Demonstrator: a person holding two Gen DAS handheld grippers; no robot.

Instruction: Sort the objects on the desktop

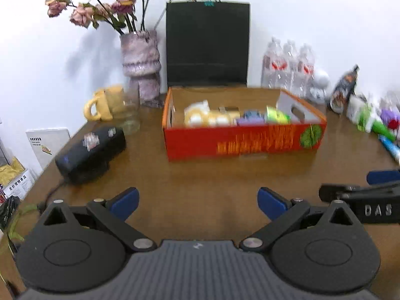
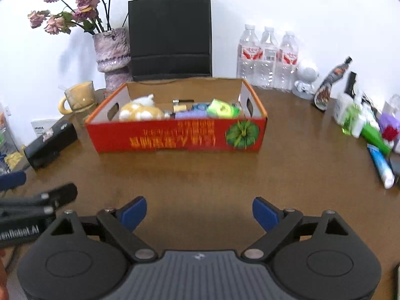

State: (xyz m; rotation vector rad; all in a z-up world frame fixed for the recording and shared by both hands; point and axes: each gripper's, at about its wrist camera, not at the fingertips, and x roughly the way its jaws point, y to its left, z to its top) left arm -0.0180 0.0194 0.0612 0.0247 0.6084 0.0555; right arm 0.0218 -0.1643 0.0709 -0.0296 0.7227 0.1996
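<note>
1. Left gripper: bottom centre of its own view, blue-padded fingers spread wide, nothing between them, bare brown table beneath.
2. Right gripper: same pose in its view, fingers wide apart, empty. It also shows at the right edge of the left view; the left one shows at the lower left edge of the right view.
3. Red cardboard box: centre of frame, mid-table, open-topped. Inside, left to right: a cream-and-yellow plush toy, a purple item, a lime-green roll. Blurred.
4. Loose items, right edge: a green-and-white packet and a blue-white tube lying on the table, well apart from the box.
5. Upper left: vase of dried roses; black paper bag behind the box; water bottles upper right.
</note>
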